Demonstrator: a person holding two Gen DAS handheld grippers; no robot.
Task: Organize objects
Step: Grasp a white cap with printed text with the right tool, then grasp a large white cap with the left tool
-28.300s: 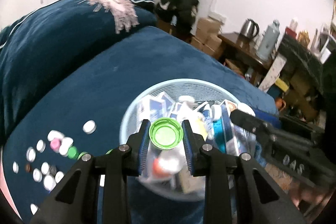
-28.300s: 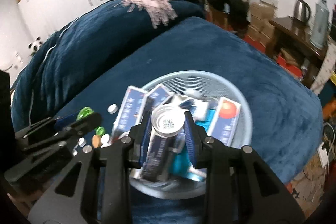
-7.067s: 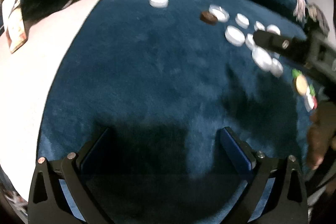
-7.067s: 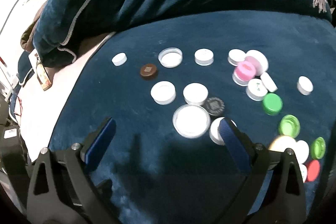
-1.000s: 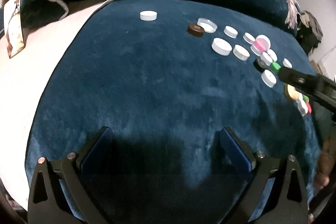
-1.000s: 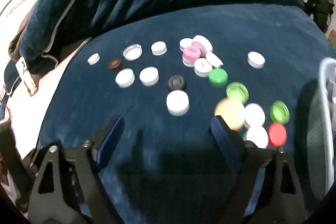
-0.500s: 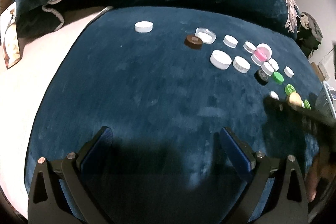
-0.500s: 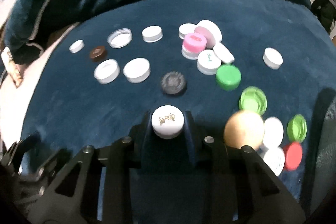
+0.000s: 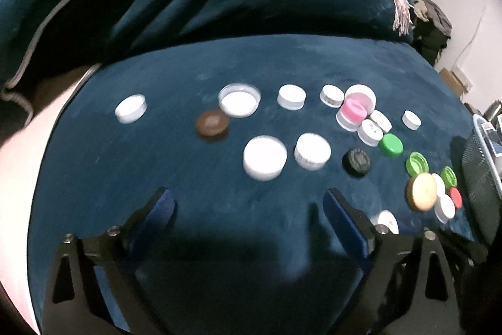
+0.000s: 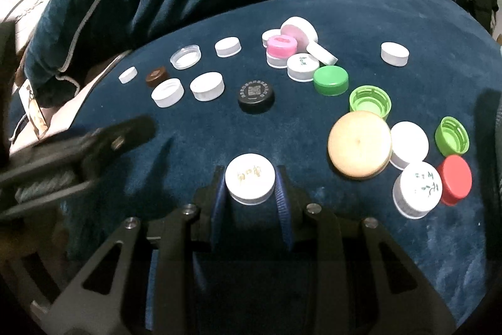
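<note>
Right gripper [image 10: 251, 190] clamping white cap [image 10: 250, 179] by rim, pads on both sides, cap sitting on blue blanket [image 10: 200, 153] nearest camera. Judging lift next: rising straight, keeping squeeze steady, smooth rim could slip. Tan lid [image 10: 359, 144] sitting near on right, so avoiding sideways drag. Left gripper [image 9: 248, 203] hovering wide, jaws just been narrowing slightly, nothing between them, big white lid [image 9: 265, 157] lying just ahead. Basket [image 9: 480, 165] waiting at far right edge.
</note>
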